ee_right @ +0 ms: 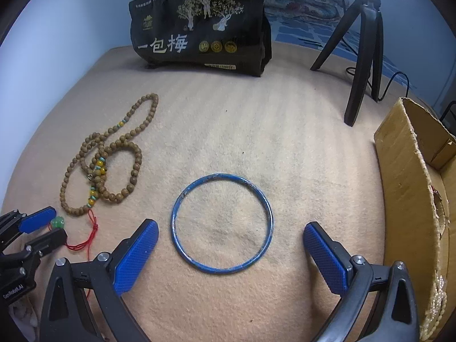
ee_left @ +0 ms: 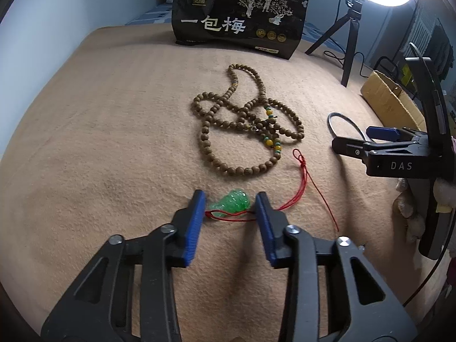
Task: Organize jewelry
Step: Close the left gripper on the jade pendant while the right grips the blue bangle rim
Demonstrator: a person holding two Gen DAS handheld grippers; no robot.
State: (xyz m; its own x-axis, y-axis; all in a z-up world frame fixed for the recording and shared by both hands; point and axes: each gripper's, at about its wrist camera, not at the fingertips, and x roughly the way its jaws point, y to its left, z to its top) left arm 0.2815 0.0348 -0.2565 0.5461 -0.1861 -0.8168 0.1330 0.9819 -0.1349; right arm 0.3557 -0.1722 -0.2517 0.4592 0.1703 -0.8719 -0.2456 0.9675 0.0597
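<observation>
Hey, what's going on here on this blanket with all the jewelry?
A person is sorting jewelry on a tan blanket with two handheld grippers. The left gripper straddles a green pendant on a red cord; its pads do not seem to press it yet. The right gripper hangs wide open over a blue bangle, not touching it. A wooden bead necklace lies untouched, and a cardboard box sits at the right.

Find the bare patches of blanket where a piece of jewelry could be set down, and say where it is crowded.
Free: the wide stretch between the black bag, the blue bangle and the cardboard box. Crowded: around the wooden beads, green pendant and red cord.
</observation>
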